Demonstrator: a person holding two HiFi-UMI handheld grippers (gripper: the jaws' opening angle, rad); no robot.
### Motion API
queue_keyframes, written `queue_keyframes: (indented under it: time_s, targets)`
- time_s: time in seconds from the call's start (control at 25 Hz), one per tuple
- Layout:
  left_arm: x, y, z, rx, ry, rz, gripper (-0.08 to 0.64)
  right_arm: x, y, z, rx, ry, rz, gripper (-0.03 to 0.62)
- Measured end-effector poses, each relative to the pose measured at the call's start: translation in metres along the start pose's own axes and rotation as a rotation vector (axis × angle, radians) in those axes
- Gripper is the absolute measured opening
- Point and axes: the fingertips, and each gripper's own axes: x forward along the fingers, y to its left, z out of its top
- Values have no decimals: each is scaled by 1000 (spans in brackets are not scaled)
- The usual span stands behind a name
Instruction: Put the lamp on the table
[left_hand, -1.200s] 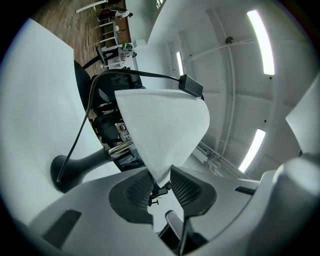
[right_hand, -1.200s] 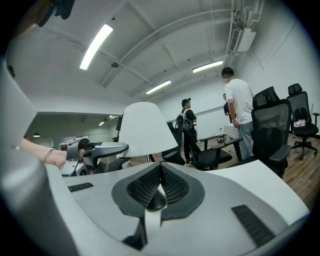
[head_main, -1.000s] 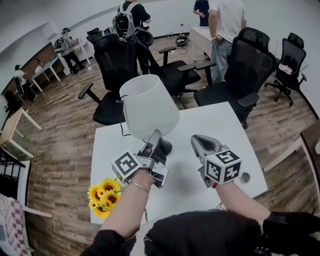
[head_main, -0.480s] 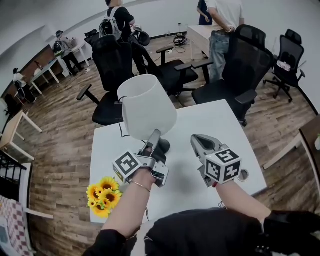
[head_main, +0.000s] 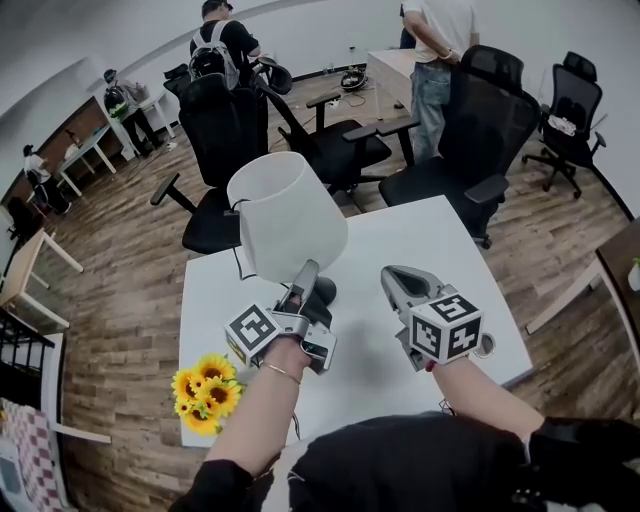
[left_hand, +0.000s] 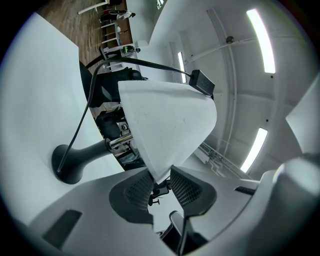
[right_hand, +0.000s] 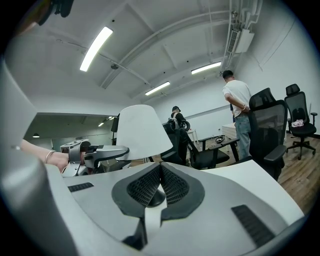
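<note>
The head view looks steeply down from above the person onto the white bench (head_main: 440, 250), with the left gripper (head_main: 308, 272) and right gripper (head_main: 393, 277) close below, toward 6 o'clock. The left gripper view, rolled sideways, sits hard by the lamp (left_hand: 170, 125). The right gripper view looks level across the bench from farther back, catching the lamp at 11 o'clock and the left gripper at 9.
</note>
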Motion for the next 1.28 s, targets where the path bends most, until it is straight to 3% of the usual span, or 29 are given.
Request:
queue_keyframes:
  time_s: [1.28]
  targets:
    - [-4, -2, -23, 6, 53, -3, 110, -21, 1, -7, 1, 19, -12, 15]
